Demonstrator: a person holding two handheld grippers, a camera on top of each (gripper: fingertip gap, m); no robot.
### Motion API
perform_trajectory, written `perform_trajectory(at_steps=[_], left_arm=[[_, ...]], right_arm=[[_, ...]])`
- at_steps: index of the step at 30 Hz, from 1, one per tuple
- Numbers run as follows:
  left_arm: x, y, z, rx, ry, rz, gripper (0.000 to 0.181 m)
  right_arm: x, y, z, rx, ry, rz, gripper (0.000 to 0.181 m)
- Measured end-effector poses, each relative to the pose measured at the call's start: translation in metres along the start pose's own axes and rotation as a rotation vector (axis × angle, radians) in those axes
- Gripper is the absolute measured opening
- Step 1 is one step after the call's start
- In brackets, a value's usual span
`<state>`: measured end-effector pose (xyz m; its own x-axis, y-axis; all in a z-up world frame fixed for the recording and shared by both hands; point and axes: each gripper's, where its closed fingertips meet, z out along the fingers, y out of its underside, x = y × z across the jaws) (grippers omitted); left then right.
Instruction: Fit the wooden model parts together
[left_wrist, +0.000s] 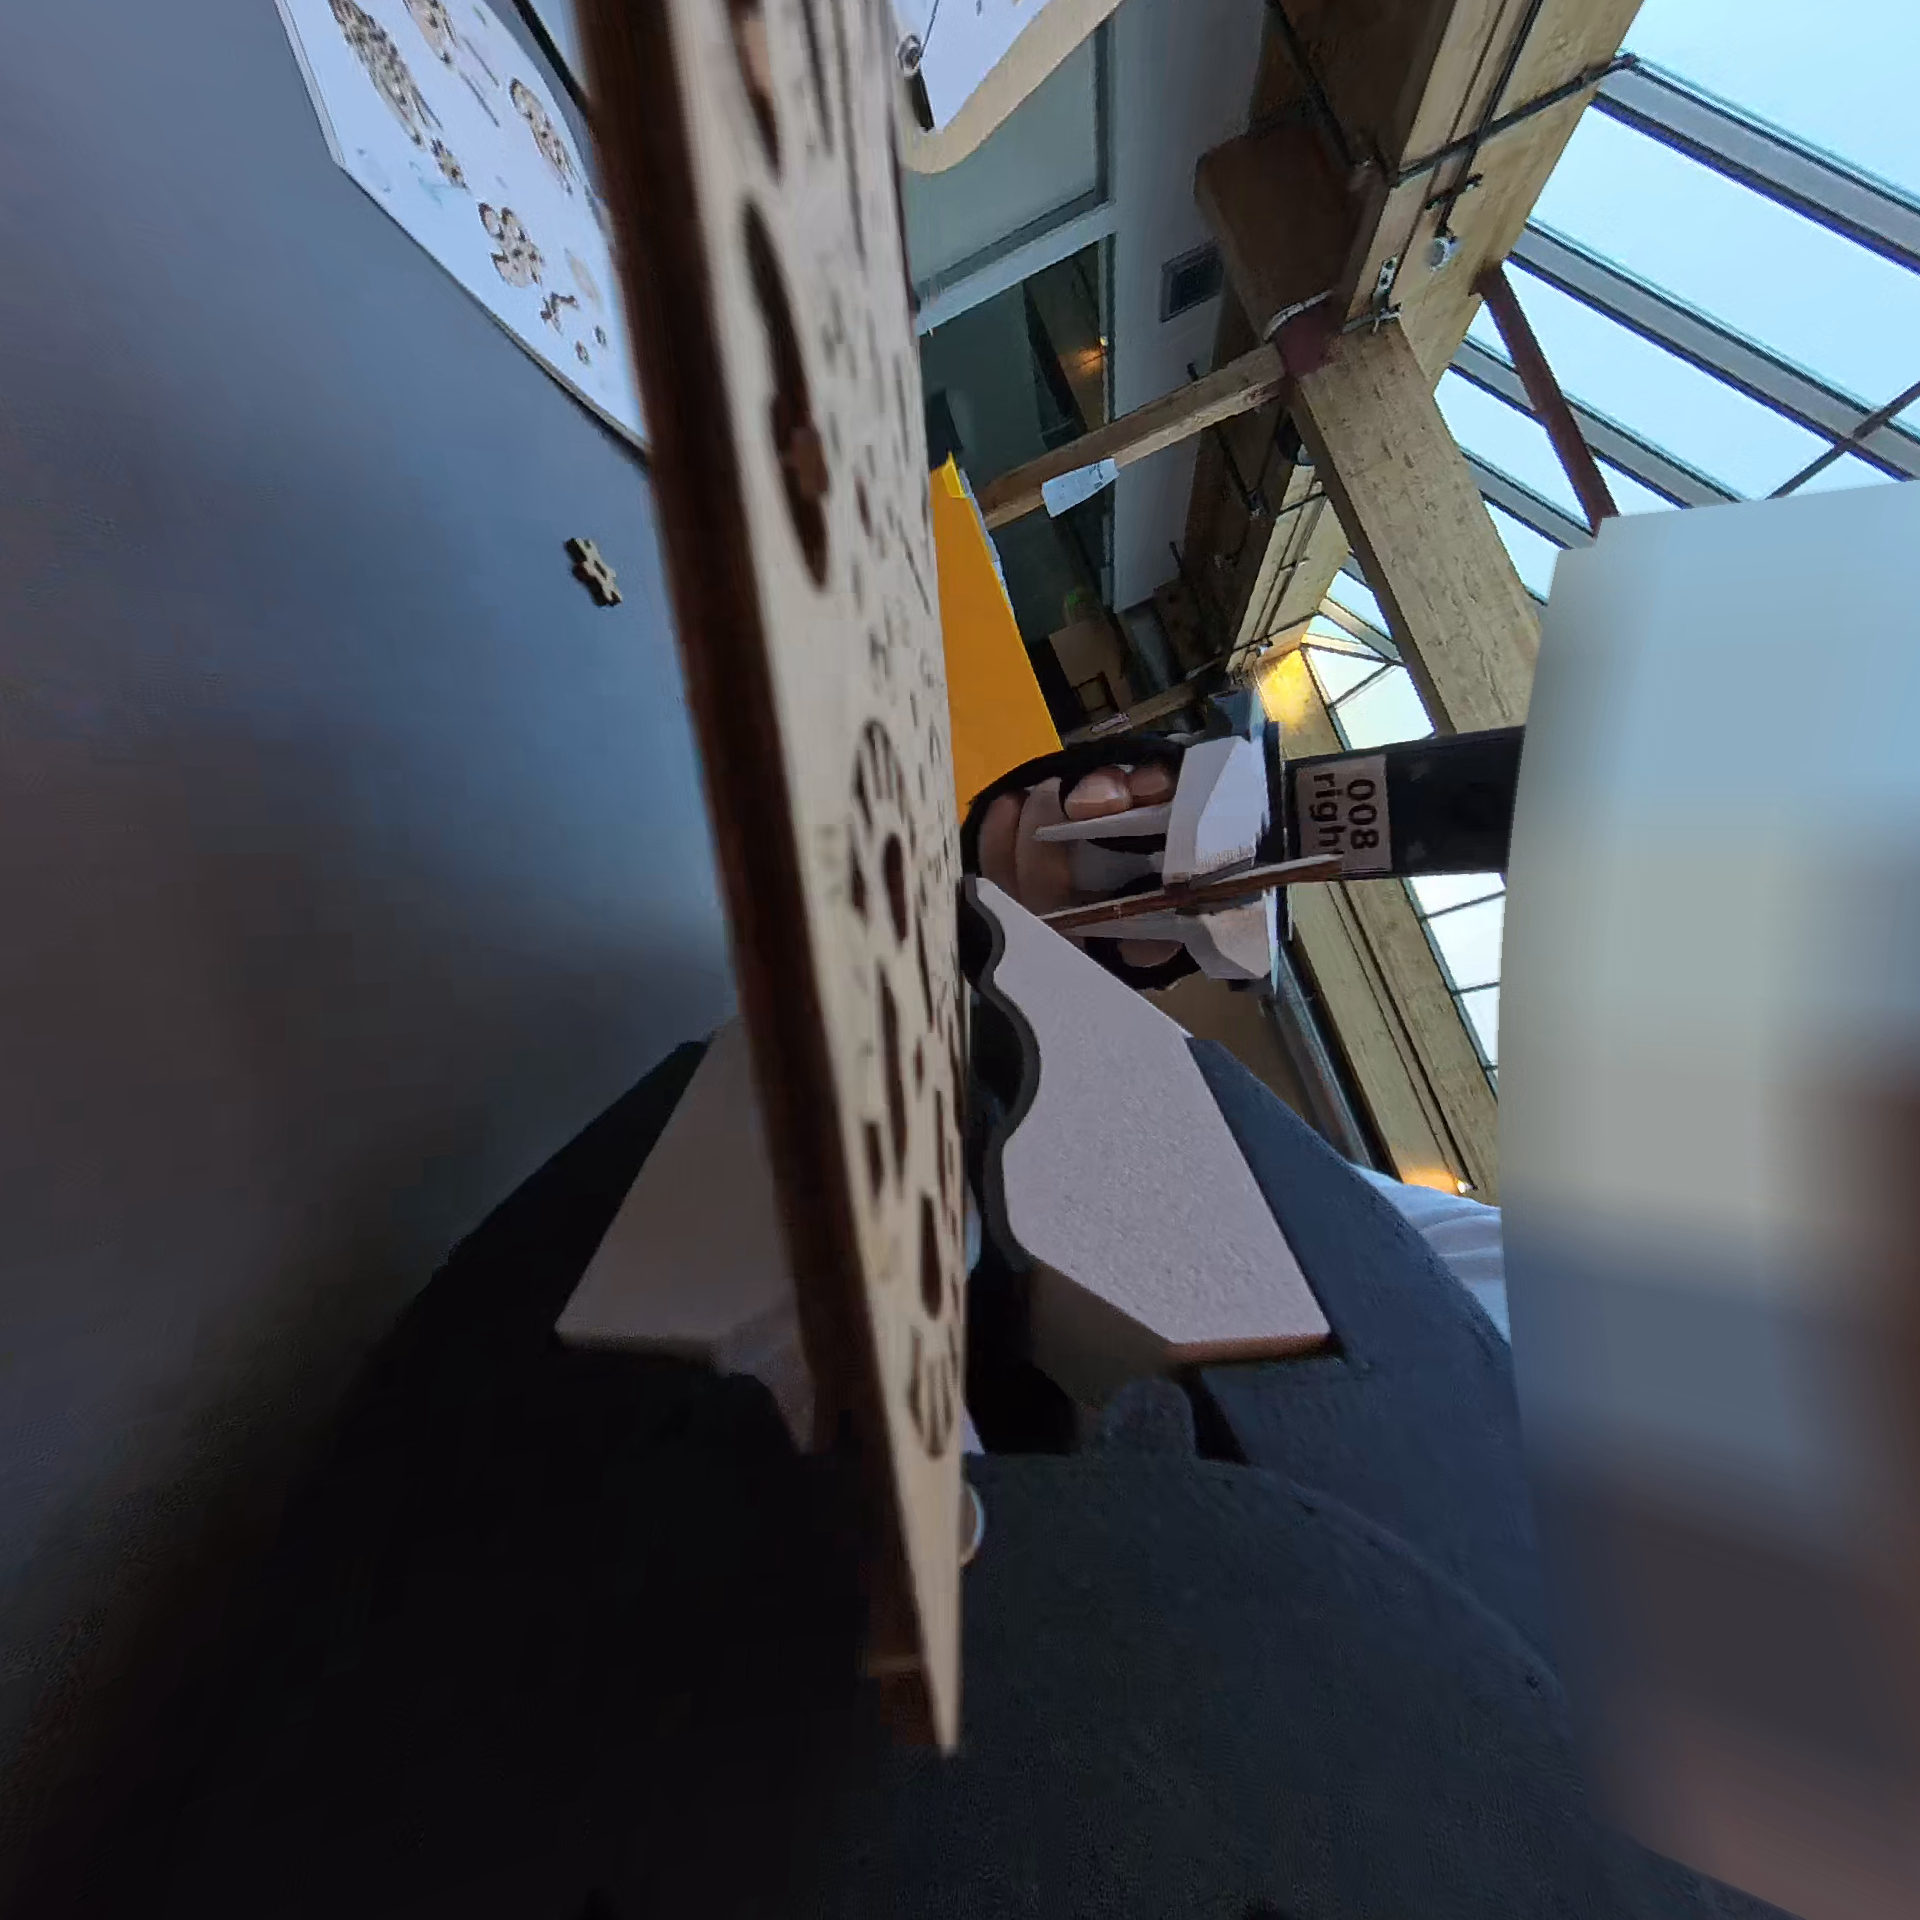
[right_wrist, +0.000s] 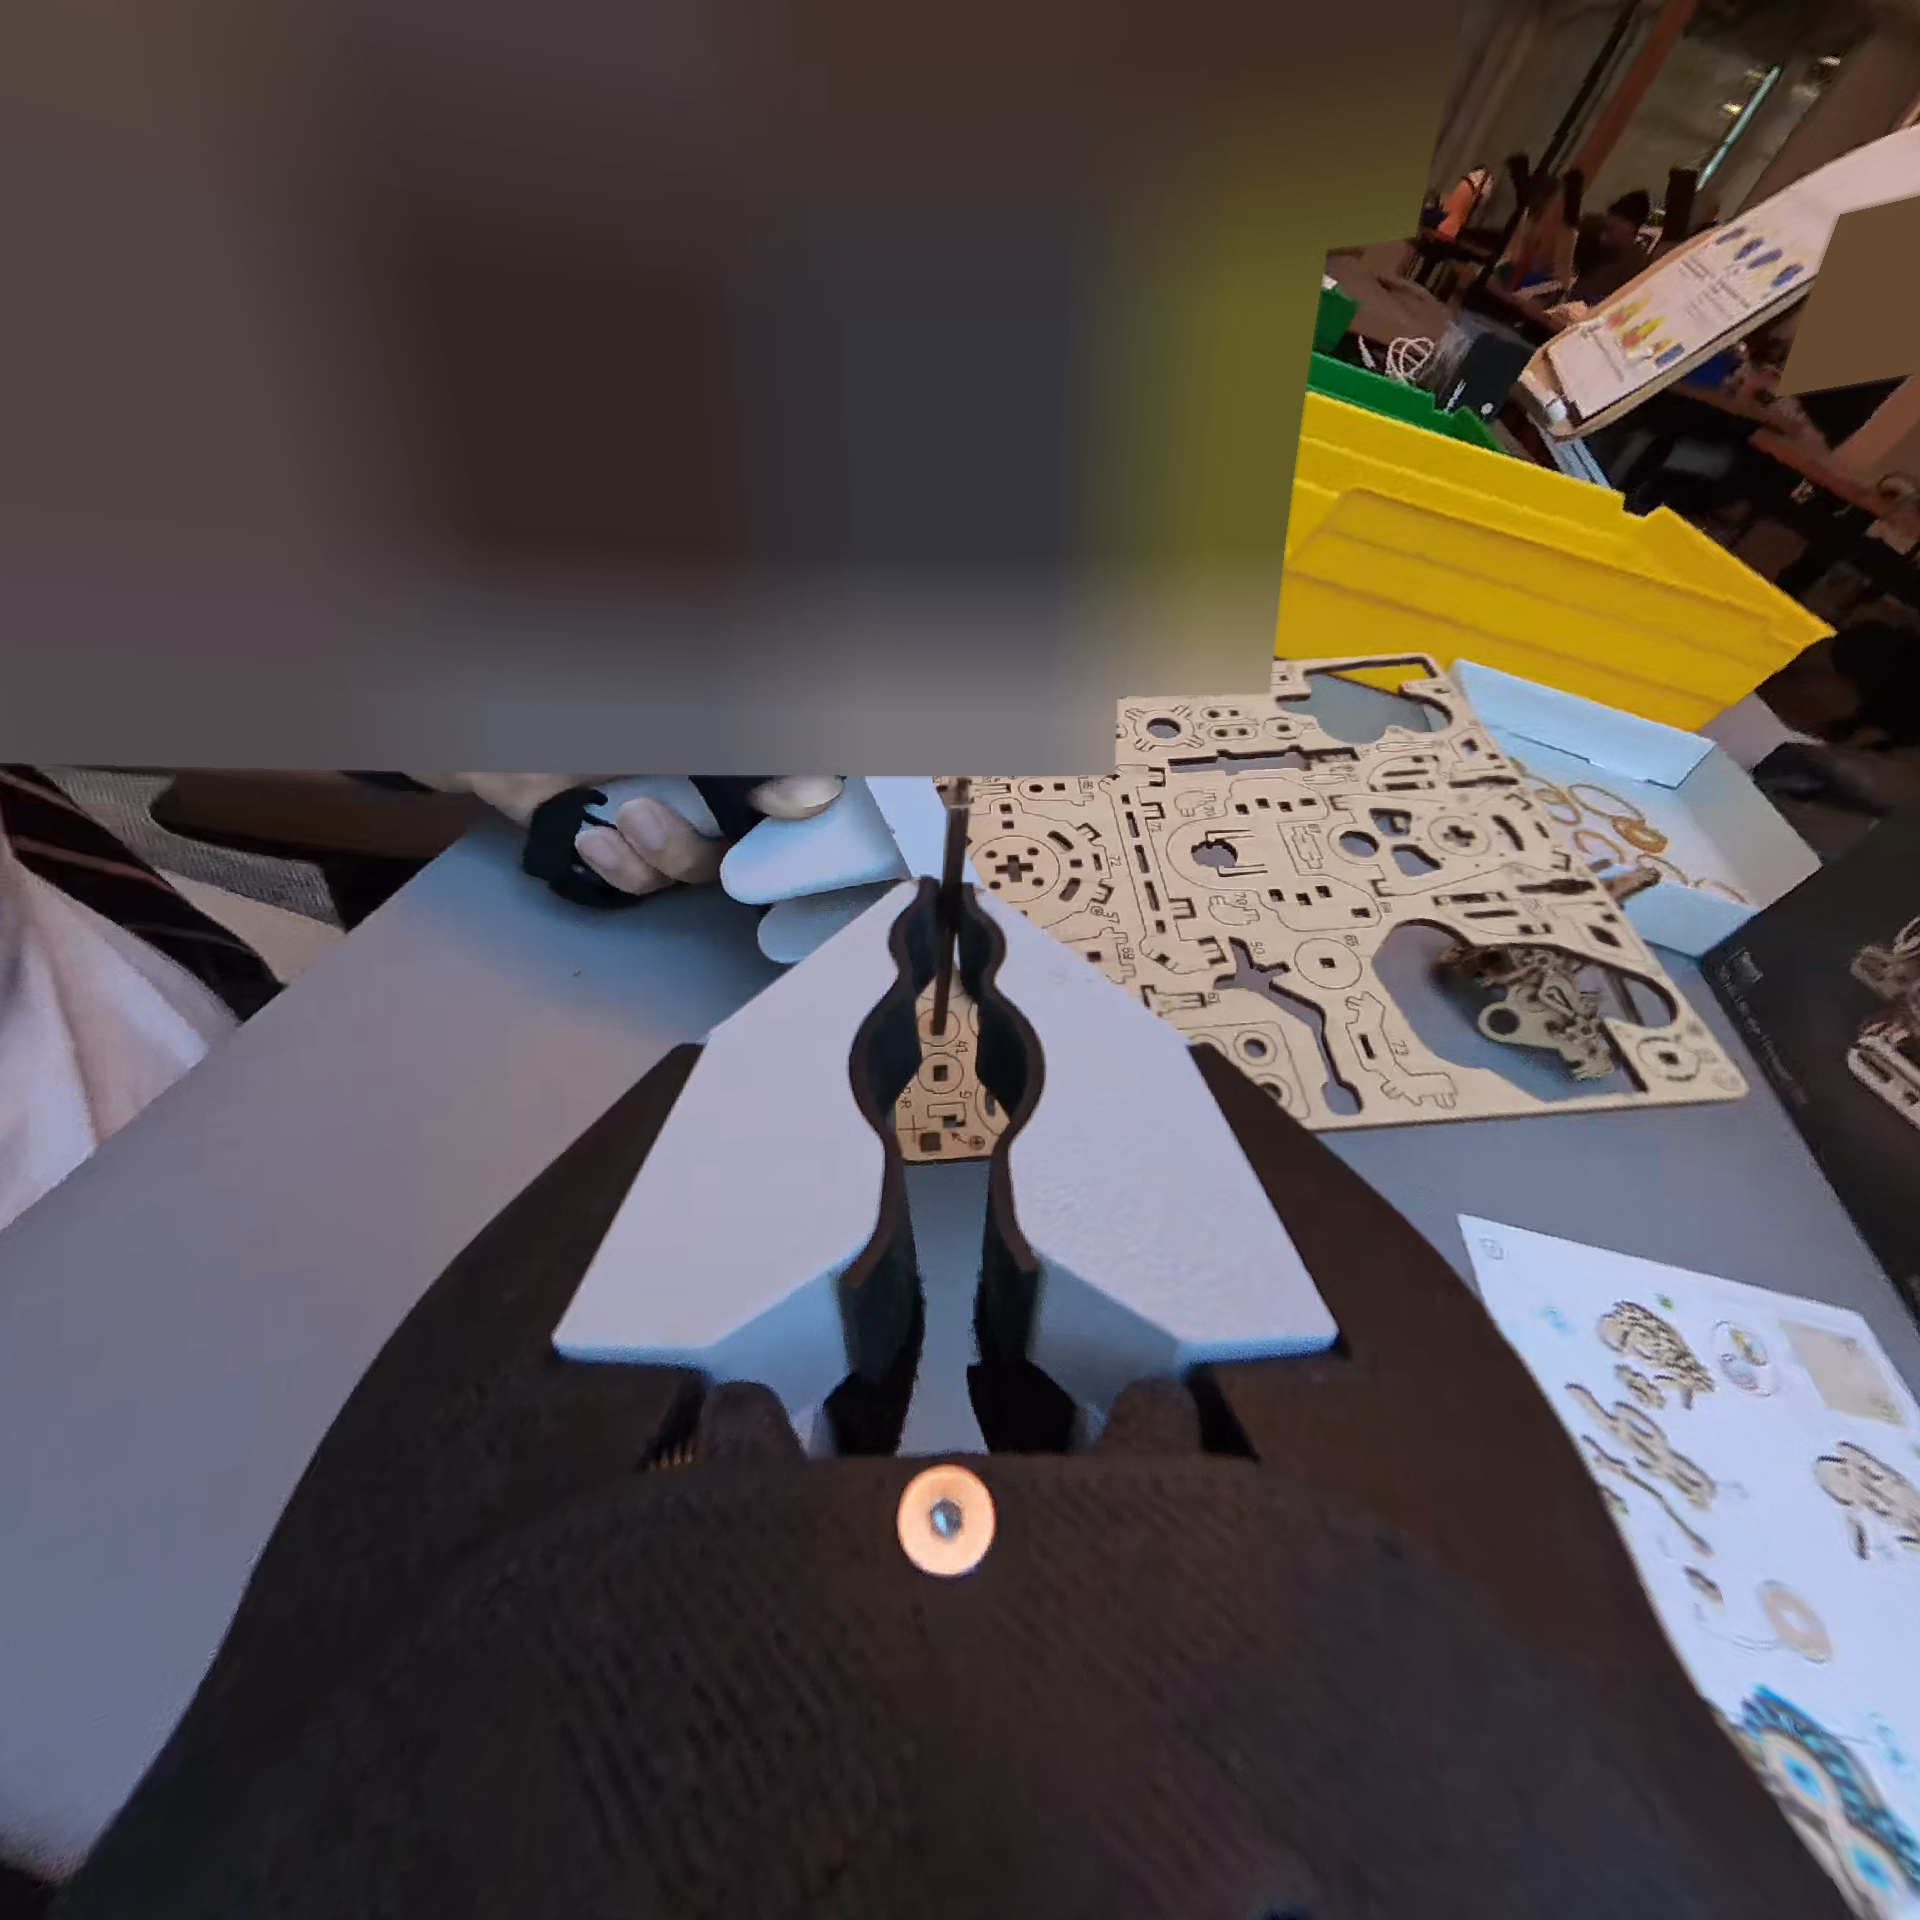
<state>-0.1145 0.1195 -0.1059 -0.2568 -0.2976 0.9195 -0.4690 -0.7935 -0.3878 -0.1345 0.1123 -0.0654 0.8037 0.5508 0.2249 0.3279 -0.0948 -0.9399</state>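
Note:
My left gripper (left_wrist: 873, 1039) is shut on the edge of a large laser-cut wooden sheet (left_wrist: 831, 727), which I see edge-on between its white fingers (left_wrist: 1143, 1143). In the right wrist view this sheet (right_wrist: 1351, 883) lies flat just over the table, with the left gripper (right_wrist: 821, 883) at its left edge. My right gripper (right_wrist: 945, 899) is shut on a small thin wooden part (right_wrist: 948, 956), seen edge-on and held above the sheet's near left corner. The left wrist view shows the right gripper (left_wrist: 1143, 883) pinching that flat part (left_wrist: 1247, 881).
A partly built wooden model (right_wrist: 1517, 997) shows through a hole in the sheet. A yellow bin (right_wrist: 1507, 561), a white box of rubber bands (right_wrist: 1621, 821) and a black box (right_wrist: 1849, 987) stand behind and right. Instruction pages (right_wrist: 1714, 1507) lie front right. A small cross-shaped piece (left_wrist: 594, 571) lies on the grey table (right_wrist: 312, 1195). About 4 centimeters separates my left fingertips from my right.

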Motion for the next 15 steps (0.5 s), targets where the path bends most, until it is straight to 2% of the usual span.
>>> perform_trajectory(at_steps=[2, 6, 12, 14, 15], left_arm=[[0.001, -0.001, 0.000, 0.008, -0.010, 0.033, 0.000], [0.003, -0.001, -0.001, 0.014, -0.009, 0.054, 0.000], [0.005, 0.001, 0.000, 0.014, -0.034, 0.135, 0.000], [0.006, 0.002, 0.000, 0.013, -0.042, 0.159, 0.005], [0.006, 0.003, 0.001, 0.009, -0.040, 0.163, 0.000]], right_arm=[[-0.001, -0.001, 0.000, 0.007, -0.021, 0.048, 0.002], [-0.005, -0.002, -0.001, 0.031, -0.032, 0.016, 0.002], [-0.020, 0.004, -0.005, -0.018, 0.061, -0.230, 0.002], [-0.020, 0.004, -0.007, -0.027, 0.106, -0.269, 0.002], [-0.021, 0.004, -0.006, -0.030, 0.115, -0.272, 0.002]])
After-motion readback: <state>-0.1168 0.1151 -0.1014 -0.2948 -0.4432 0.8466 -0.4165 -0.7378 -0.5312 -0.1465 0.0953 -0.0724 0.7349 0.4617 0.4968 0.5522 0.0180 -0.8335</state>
